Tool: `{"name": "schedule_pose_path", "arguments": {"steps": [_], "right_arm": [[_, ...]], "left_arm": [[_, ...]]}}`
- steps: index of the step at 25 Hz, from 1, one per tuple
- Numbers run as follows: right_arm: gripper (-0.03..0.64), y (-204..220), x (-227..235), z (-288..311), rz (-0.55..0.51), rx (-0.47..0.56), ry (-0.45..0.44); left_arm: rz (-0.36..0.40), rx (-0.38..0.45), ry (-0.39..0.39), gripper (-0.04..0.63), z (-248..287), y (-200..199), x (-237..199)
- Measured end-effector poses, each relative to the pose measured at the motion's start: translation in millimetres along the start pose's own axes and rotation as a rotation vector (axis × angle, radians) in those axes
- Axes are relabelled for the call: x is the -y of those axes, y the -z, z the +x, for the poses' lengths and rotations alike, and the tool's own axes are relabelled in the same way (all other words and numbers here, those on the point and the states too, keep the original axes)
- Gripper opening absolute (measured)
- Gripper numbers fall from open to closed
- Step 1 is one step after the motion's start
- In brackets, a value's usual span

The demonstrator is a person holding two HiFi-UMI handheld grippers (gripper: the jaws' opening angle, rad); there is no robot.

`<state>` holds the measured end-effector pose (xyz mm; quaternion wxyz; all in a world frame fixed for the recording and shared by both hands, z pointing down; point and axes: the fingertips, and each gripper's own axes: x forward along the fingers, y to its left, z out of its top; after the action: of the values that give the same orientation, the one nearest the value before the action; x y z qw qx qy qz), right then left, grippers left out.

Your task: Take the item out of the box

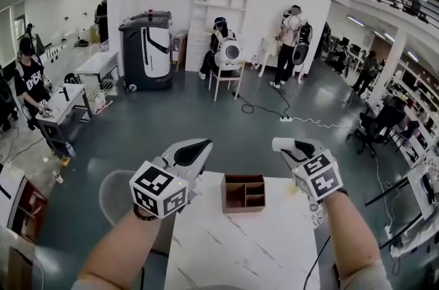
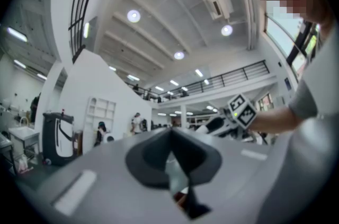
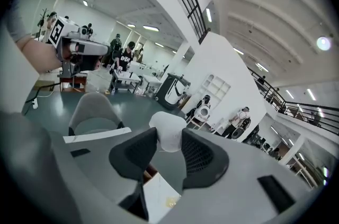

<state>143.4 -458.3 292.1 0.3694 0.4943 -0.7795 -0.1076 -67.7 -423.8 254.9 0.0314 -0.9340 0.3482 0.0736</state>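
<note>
A brown wooden box [image 1: 243,193] with open compartments stands at the far end of the white marble table [image 1: 240,247]. My right gripper [image 1: 286,145] is raised above and to the right of the box, shut on a white rounded item [image 1: 281,144]. That white item [image 3: 167,131] sits pinched between the dark pads [image 3: 201,157] in the right gripper view, and a corner of the box [image 3: 151,170] shows below. My left gripper [image 1: 197,147] hovers left of the box, its pads [image 2: 183,151] meeting at the tip with nothing between them.
A small yellowish speck [image 1: 291,189] lies on the table right of the box. A grey chair [image 1: 116,196] stands at the table's left side. Beyond is dark floor with a cable and power strip [image 1: 285,118], with several people and work tables farther off.
</note>
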Motion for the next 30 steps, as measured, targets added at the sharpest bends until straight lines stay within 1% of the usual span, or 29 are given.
{"name": "schedule_pose_path", "arguments": {"steps": [2, 5, 8, 12, 16, 18, 22, 26, 30], "right_arm": [[0.149, -3, 14, -18, 0.008, 0.046, 0.007], [0.149, -6, 39, -50, 0.022, 0.111, 0.007], [0.149, -2, 67, -82, 0.044, 0.173, 0.006], [0.149, 6, 93, -125, 0.060, 0.244, 0.015], [0.149, 13, 112, -167, 0.081, 0.316, 0.011], [0.149, 18, 119, -187, 0.089, 0.345, 0.007], [0.149, 25, 126, -223, 0.097, 0.396, -0.012], [0.149, 42, 118, -253, 0.095, 0.434, -0.039], [0.149, 53, 107, -276, 0.102, 0.480, -0.079]], "left_arm": [[-0.003, 0.019, -0.004, 0.002, 8, -17, 15], [-0.041, 0.047, -0.012, 0.002, 25, -42, 43], [-0.059, 0.071, -0.032, 0.002, 48, -62, 77], [-0.048, 0.096, -0.041, 0.002, 72, -83, 124], [-0.038, 0.122, -0.032, 0.002, 92, -103, 176], [-0.042, 0.130, -0.024, 0.002, 102, -108, 203], [-0.023, 0.122, -0.015, 0.002, 111, -118, 246], [0.009, 0.098, -0.016, 0.002, 108, -111, 283], [0.023, 0.080, -0.031, 0.002, 95, -102, 305]]}}
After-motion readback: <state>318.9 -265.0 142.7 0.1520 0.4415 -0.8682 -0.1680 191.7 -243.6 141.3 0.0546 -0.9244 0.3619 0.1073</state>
